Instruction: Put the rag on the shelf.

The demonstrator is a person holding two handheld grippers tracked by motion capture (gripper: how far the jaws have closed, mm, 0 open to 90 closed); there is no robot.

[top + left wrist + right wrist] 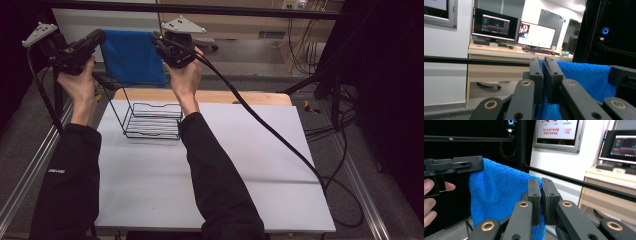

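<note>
A: The blue towel (134,56) is held up in the air above the far edge of the tabletop (210,170), each top corner pinched by a hand-held gripper: the left hand-held gripper (99,36) and the right hand-held gripper (158,40) are both clamped on cloth.

B: It is stretched flat between them, likely so it can be folded or lowered toward the wire basket (150,120) below.

A: The lower hem is hidden behind the right forearm, and the pinch itself is hard to make out from above.
</note>
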